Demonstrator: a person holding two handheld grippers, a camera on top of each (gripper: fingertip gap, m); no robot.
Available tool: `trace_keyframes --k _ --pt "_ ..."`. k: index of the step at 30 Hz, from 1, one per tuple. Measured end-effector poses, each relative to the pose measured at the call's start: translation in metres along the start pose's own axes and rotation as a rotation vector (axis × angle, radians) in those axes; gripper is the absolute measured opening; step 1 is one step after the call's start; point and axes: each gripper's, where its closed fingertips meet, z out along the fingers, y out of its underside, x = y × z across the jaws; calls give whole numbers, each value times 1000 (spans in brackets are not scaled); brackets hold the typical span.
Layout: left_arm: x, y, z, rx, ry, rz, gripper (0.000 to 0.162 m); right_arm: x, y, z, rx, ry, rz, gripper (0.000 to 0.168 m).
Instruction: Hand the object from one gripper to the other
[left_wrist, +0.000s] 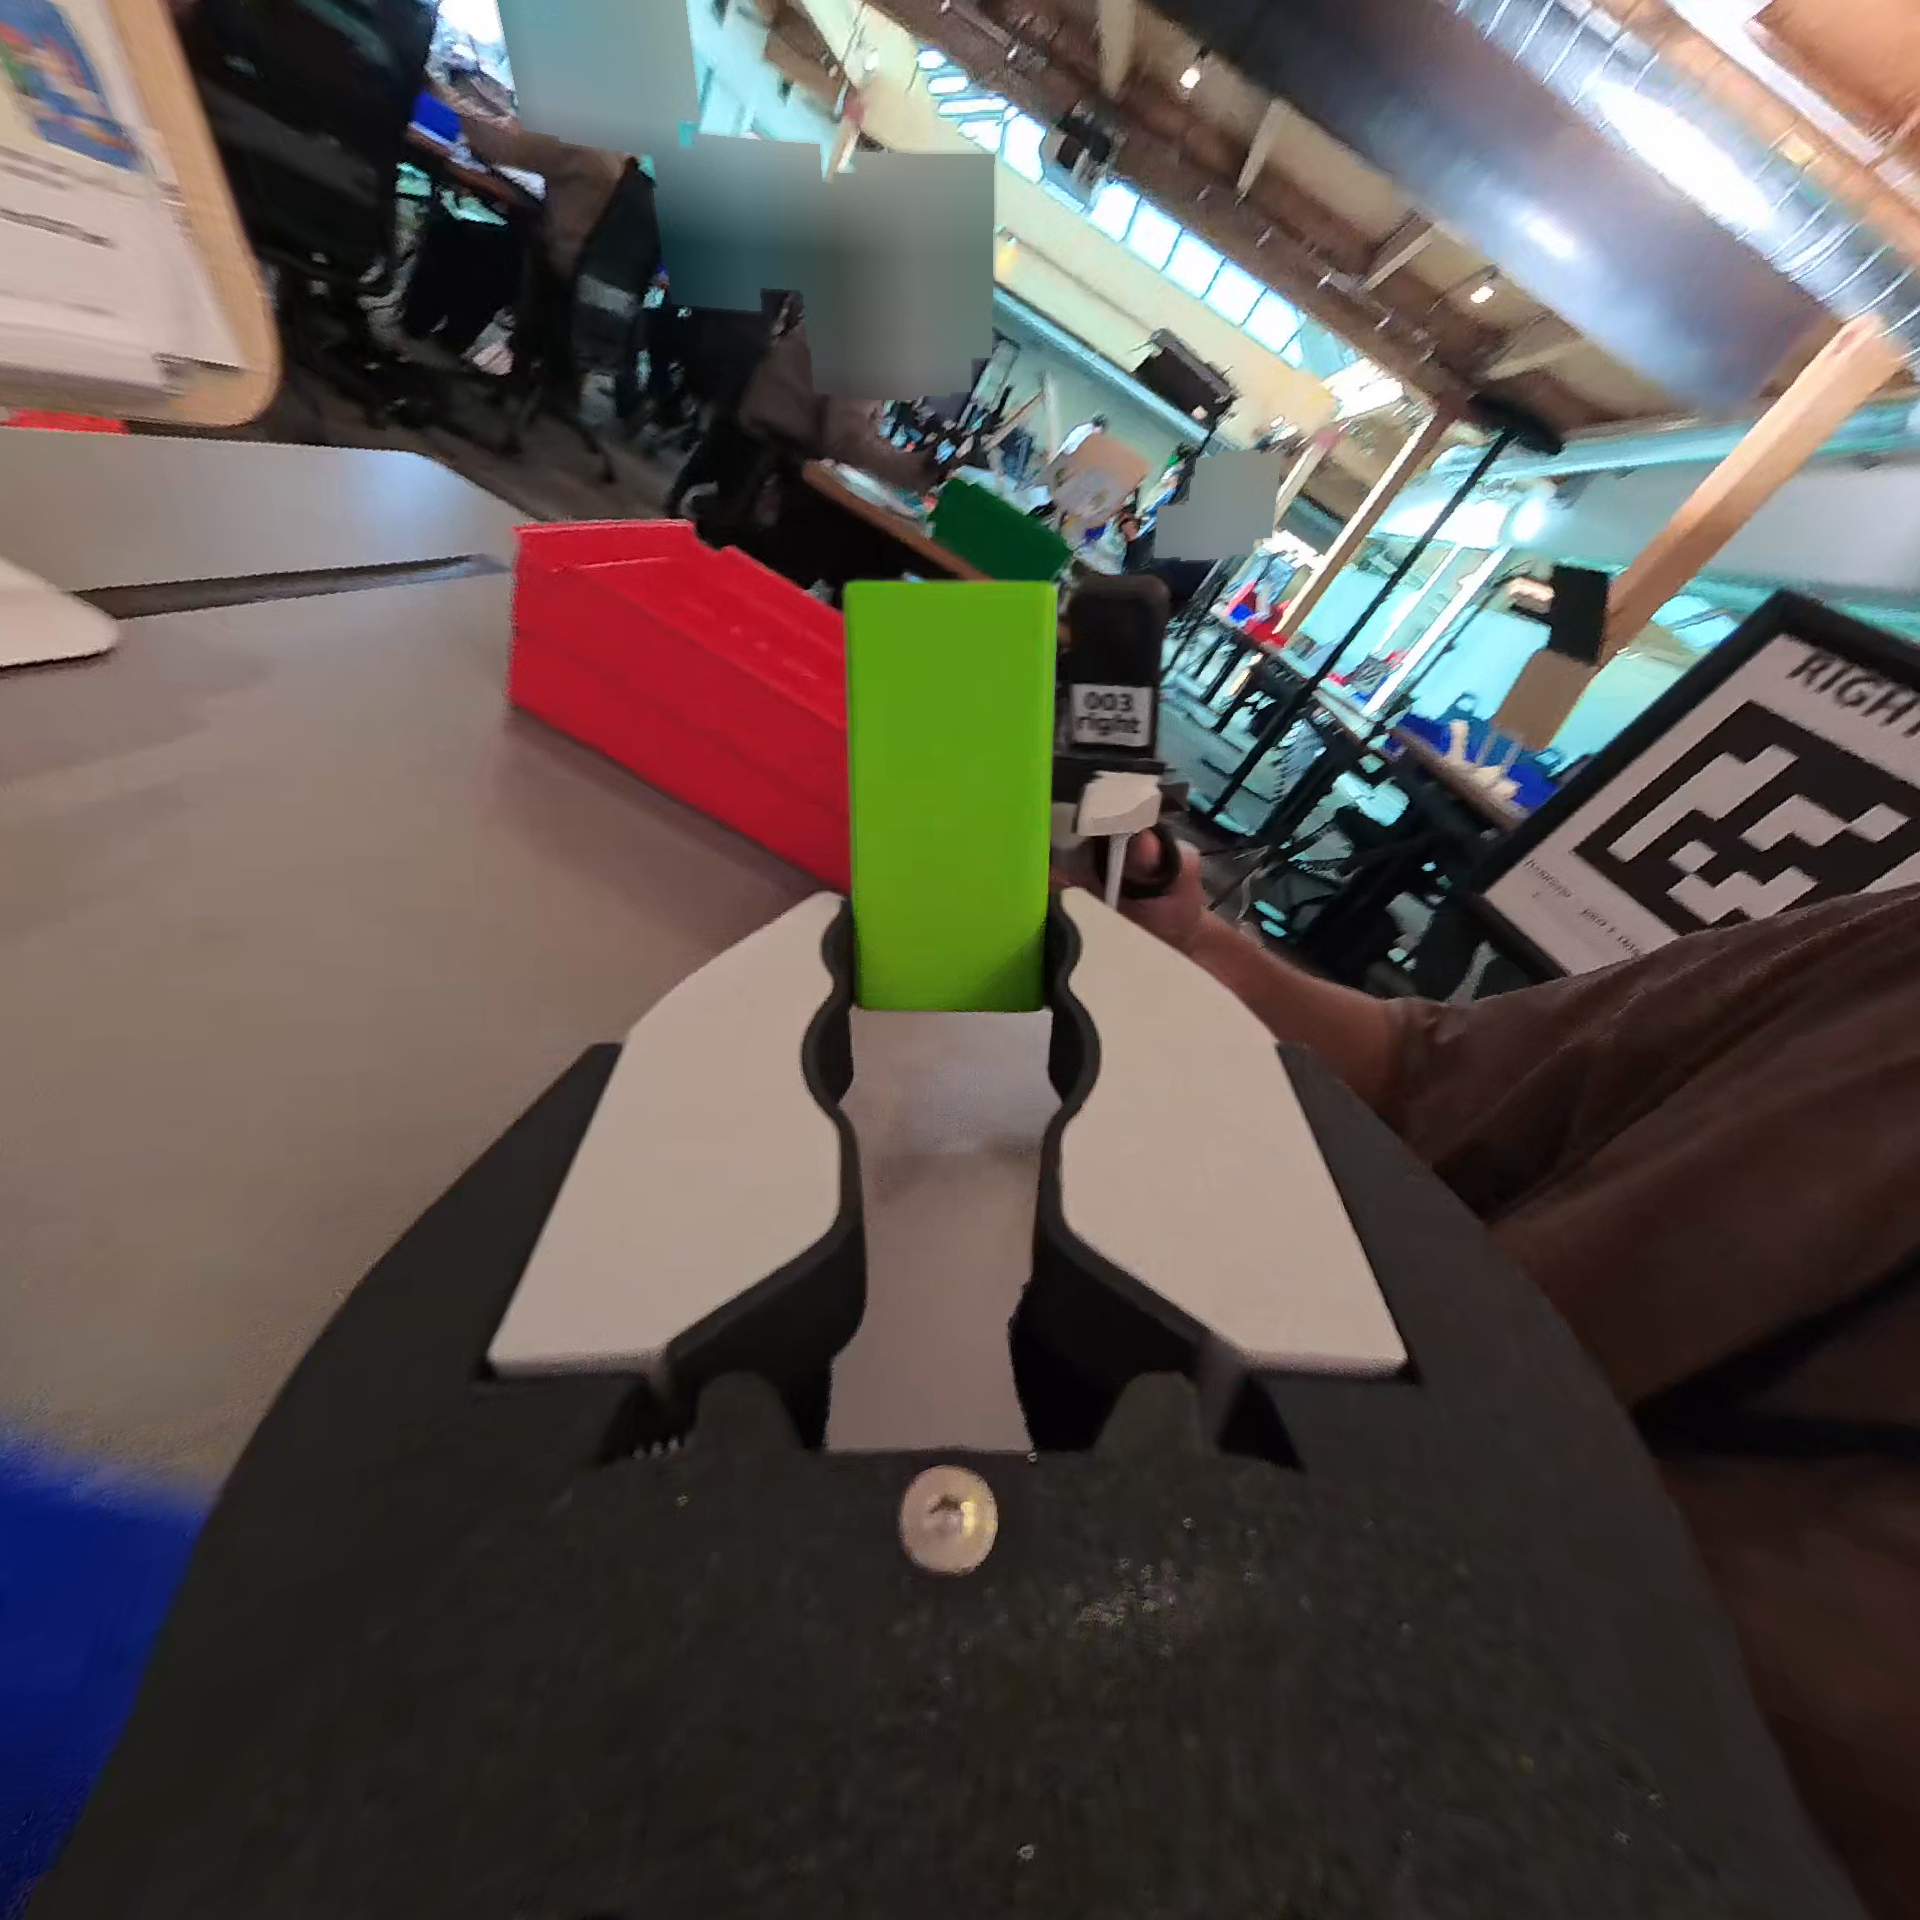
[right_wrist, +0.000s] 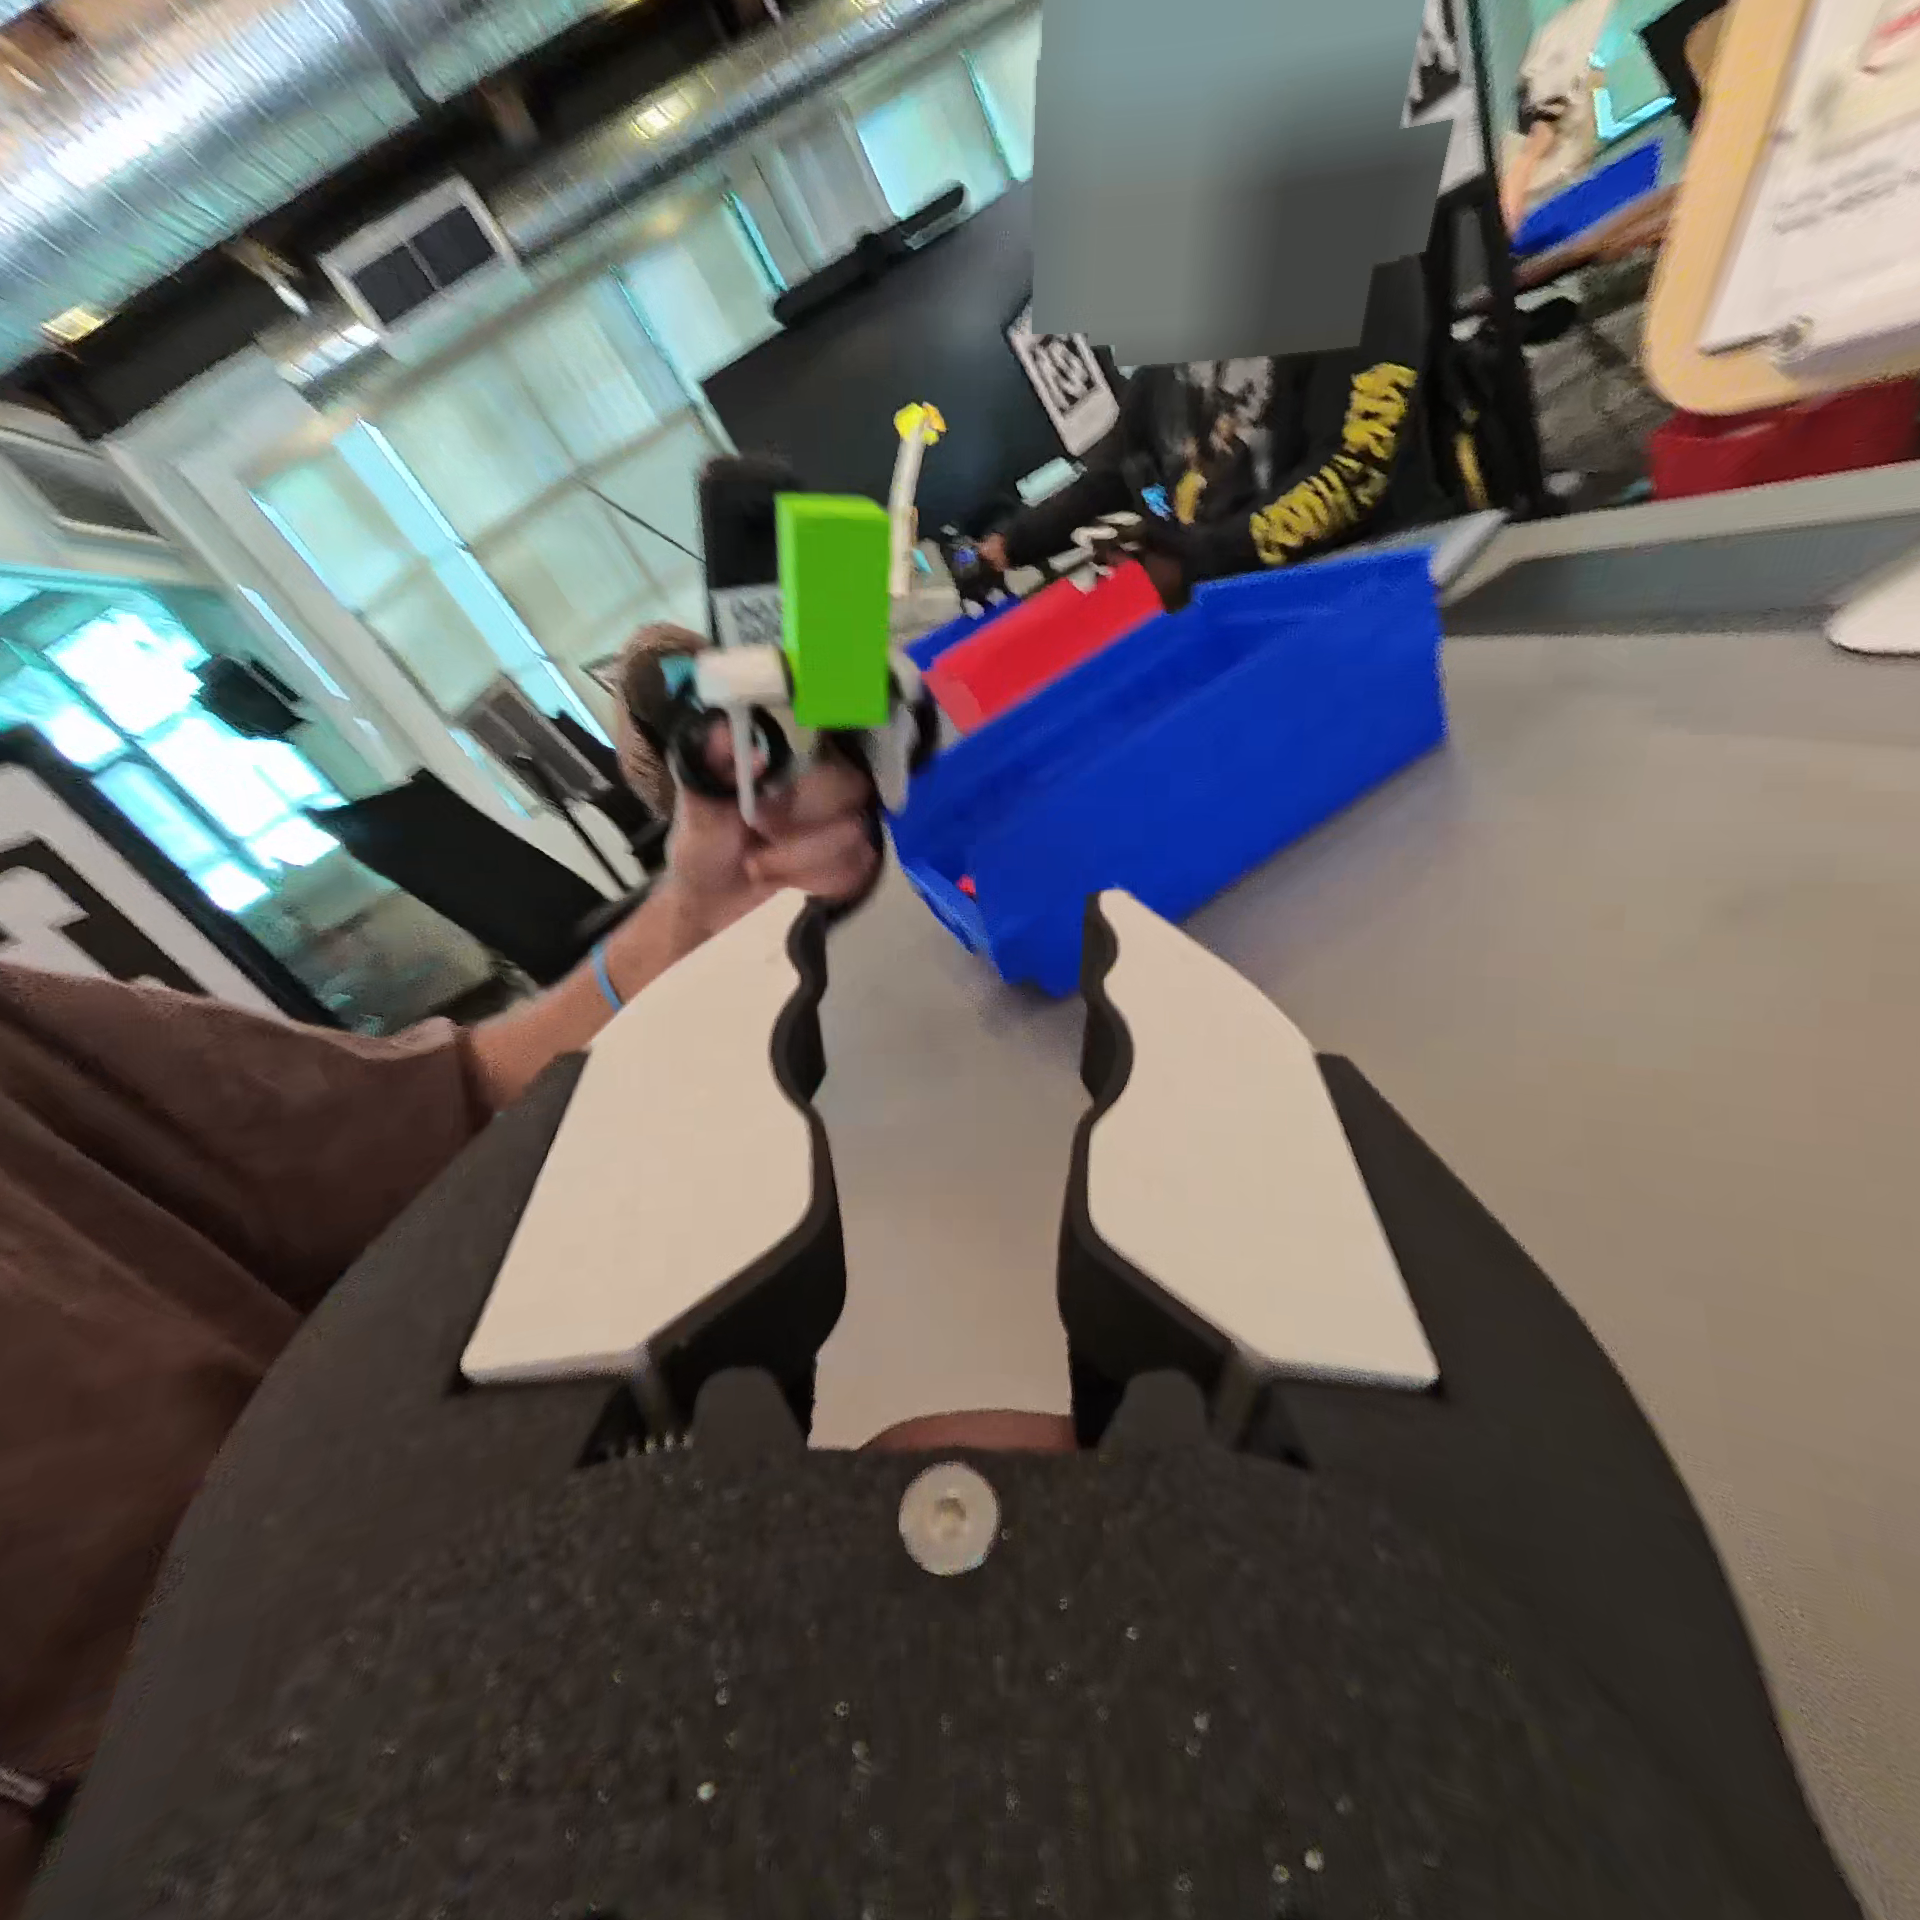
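Note:
A bright green rectangular block (left_wrist: 945, 790) stands upright between the fingertips of my left gripper (left_wrist: 948, 935), which is shut on its lower end and holds it above the grey table (left_wrist: 260, 935). Behind the block, the right gripper's black body (left_wrist: 1114, 665) shows, partly hidden. In the right wrist view the green block (right_wrist: 834, 613) is farther off at centre left, held up by the left gripper in a hand (right_wrist: 790, 842). My right gripper (right_wrist: 948, 925) is open and empty, some way short of the block and below it.
A red bin (left_wrist: 675, 686) lies on the table behind the block. A blue bin (right_wrist: 1195, 748) sits on the table (right_wrist: 1610, 987) with a red bin (right_wrist: 1039, 644) behind it. A black-and-white marker board (left_wrist: 1745, 810) stands at the right. A brown sleeve (left_wrist: 1662, 1091) fills the right side.

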Motion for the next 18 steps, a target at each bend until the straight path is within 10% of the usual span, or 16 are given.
trace_keyframes --k 8,15,18 --pt "12 24 83 -16 91 -53 34 -14 -27 52 27 -128 54 57" --pt "3 44 97 -38 22 -110 35 1 -11 43 16 -96 98 31" --pt "12 57 84 -48 -27 -124 63 2 -23 29 12 -33 11 31"
